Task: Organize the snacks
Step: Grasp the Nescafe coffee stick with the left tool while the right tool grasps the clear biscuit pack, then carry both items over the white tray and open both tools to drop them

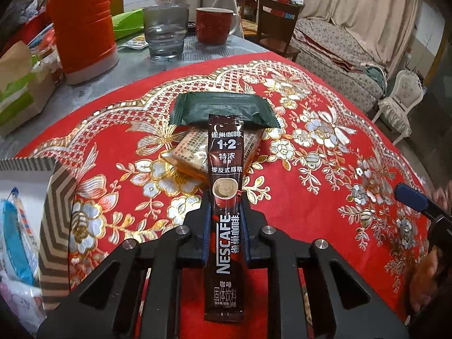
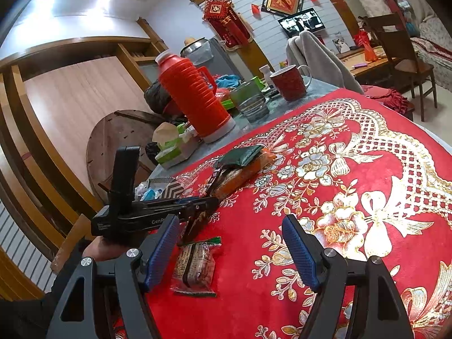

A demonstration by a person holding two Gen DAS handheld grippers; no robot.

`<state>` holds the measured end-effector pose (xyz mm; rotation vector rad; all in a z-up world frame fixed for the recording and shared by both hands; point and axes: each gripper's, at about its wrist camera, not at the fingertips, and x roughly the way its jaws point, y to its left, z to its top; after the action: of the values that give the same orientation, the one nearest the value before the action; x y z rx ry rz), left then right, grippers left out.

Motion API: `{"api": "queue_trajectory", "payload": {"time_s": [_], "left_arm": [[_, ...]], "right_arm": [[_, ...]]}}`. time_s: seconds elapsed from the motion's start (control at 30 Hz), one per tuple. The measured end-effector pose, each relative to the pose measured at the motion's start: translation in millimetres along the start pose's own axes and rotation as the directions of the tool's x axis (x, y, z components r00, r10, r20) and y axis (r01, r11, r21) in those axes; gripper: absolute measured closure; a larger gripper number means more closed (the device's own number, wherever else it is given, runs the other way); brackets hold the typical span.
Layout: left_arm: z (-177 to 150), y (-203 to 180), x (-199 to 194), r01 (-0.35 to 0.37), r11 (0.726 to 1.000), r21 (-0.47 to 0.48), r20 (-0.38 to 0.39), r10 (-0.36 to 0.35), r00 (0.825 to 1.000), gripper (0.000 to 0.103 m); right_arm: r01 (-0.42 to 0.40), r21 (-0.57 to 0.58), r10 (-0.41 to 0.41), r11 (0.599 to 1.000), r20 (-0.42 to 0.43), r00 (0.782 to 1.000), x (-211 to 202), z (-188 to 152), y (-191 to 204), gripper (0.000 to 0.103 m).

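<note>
My left gripper (image 1: 226, 214) is shut on a brown Nescafe coffee stick (image 1: 226, 197) and holds it above the red cloth (image 1: 325, 226). Beyond the stick lie a dark green packet (image 1: 223, 108) and an orange-wrapped snack (image 1: 192, 152). A zigzag-patterned box (image 1: 56, 220) with packets inside stands at the left. My right gripper (image 2: 231, 251) is open and empty over the red cloth (image 2: 367, 169). A clear-wrapped snack (image 2: 195, 265) lies just inside its left finger. The left gripper (image 2: 158, 209), the stick (image 2: 212, 180), the green packet (image 2: 240, 155), the orange snack (image 2: 243, 175) and the box (image 2: 169, 189) show there too.
An orange thermos (image 1: 82, 22), a glass (image 1: 165, 31) and a red mug (image 1: 214, 24) stand at the back of the table. A tissue pack (image 1: 17, 90) is at the left. Chairs (image 1: 278, 25) and a sofa (image 1: 339, 48) are beyond the table.
</note>
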<state>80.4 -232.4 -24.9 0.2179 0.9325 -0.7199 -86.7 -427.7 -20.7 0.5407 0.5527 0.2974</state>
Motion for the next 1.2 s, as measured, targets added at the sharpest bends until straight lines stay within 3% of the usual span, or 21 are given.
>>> {"api": "queue_trajectory", "payload": {"time_s": [0.13,0.27,0.43,0.63,0.7,0.73,0.87,1.0,1.2], "left_arm": [[-8,11,-25,-0.002,0.997,-0.073,0.061,0.007,0.998,0.087],[-19,26,-43,0.013,0.987,-0.161,0.094,0.002,0.996,0.087],[-28,34,-50,0.014,0.977,-0.211,0.104,0.008,0.995,0.087],[-33,34,-52,-0.03,0.978,-0.205,0.105,0.053,0.993,0.087],[-34,35,-54,-0.042,0.978,-0.204,0.108,0.065,0.992,0.087],[-34,35,-54,-0.04,0.978,-0.203,0.109,0.064,0.992,0.087],[-35,35,-56,-0.039,0.978,-0.204,0.117,0.064,0.991,0.087],[-35,35,-59,-0.036,0.978,-0.207,0.131,0.064,0.989,0.087],[-35,34,-57,-0.052,0.978,-0.204,0.117,0.077,0.99,0.087]], "right_arm": [[-0.077,-0.093,0.069,0.993,-0.082,0.994,11,-7,22,0.029],[-0.072,-0.202,0.027,0.977,-0.218,0.976,37,-23,56,0.029],[0.019,-0.32,-0.114,0.947,-0.281,0.953,69,-34,84,0.029],[0.142,-0.391,-0.274,0.91,-0.308,0.911,95,-42,88,0.033],[0.166,-0.382,-0.29,0.909,-0.294,0.911,94,-39,84,0.051],[0.166,-0.366,-0.283,0.916,-0.292,0.914,92,-38,80,0.053],[0.171,-0.346,-0.272,0.922,-0.267,0.924,88,-34,79,0.056],[0.138,-0.331,-0.219,0.933,-0.218,0.951,73,-31,82,0.056],[0.151,-0.351,-0.23,0.924,-0.195,0.953,72,-31,87,0.056]]}}
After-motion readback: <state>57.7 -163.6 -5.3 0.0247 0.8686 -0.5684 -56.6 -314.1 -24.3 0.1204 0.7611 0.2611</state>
